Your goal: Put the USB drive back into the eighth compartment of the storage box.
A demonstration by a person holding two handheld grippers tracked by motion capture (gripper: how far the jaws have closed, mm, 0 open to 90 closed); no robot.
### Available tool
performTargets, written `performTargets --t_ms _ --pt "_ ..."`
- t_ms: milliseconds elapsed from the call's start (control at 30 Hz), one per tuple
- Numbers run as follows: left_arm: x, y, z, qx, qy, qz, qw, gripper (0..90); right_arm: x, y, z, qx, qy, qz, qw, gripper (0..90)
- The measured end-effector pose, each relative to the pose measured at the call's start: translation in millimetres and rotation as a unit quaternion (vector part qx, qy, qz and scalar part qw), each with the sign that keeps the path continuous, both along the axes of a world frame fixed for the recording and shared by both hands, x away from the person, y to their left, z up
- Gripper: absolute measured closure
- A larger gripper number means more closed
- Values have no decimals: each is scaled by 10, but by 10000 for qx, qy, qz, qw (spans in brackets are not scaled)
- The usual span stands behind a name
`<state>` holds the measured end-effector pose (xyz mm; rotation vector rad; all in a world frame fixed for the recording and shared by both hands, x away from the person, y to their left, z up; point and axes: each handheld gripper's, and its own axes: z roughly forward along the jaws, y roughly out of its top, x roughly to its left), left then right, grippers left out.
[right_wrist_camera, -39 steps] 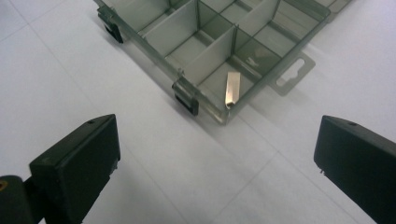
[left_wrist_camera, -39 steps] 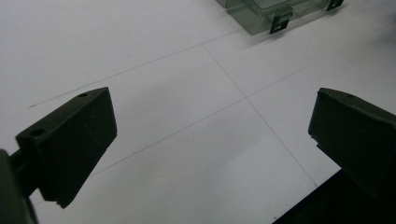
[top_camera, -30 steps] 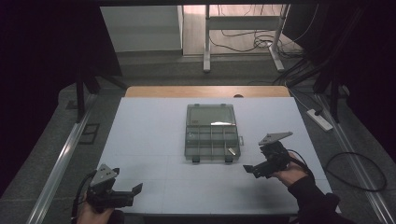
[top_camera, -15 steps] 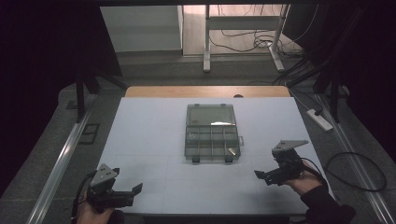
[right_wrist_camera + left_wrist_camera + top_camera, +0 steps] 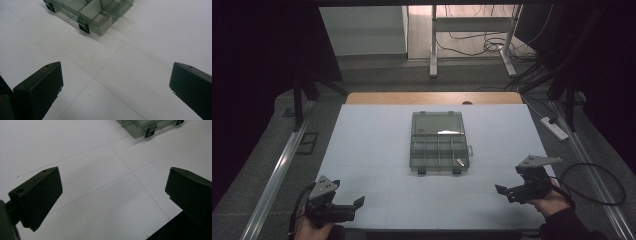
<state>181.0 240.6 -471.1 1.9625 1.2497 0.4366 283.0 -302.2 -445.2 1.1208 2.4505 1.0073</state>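
Gaping wide, left tool (image 5: 357, 204) and right tool (image 5: 500, 192) both empty, hovering over table (image 5: 377, 135), compartment box (image 5: 438, 142) untouched.

A white table (image 5: 377, 145) with a wooden far edge (image 5: 432, 98) stands on grey floor (image 5: 272, 150) in a dim room, darkness closing in on both sides. Beyond it, light falls on a white desk frame (image 5: 472, 30), tangled cables (image 5: 472, 47) and a power strip (image 5: 554, 127).

Both black grippers, the left gripper (image 5: 349, 207) and right gripper (image 5: 507, 192), carry grey three-cornered plates, trailing black cables, and blocky screw-holed jaws.
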Motion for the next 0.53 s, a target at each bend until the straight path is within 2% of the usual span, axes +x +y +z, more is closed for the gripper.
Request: performTargets --t_ms 233,433,533 --pt "-6 5 0 14 -7 -1 10000 10 -105 -162 -27 38 15 -270 9996 0" --pt "-10 7 0 9 -5 0 10000 10 -205 -275 -48 -86 67 -438 9990 0" --pt "-7 0 1 9 -19 2 10000 10 -225 -303 -36 -48 5 -511 9987 0"
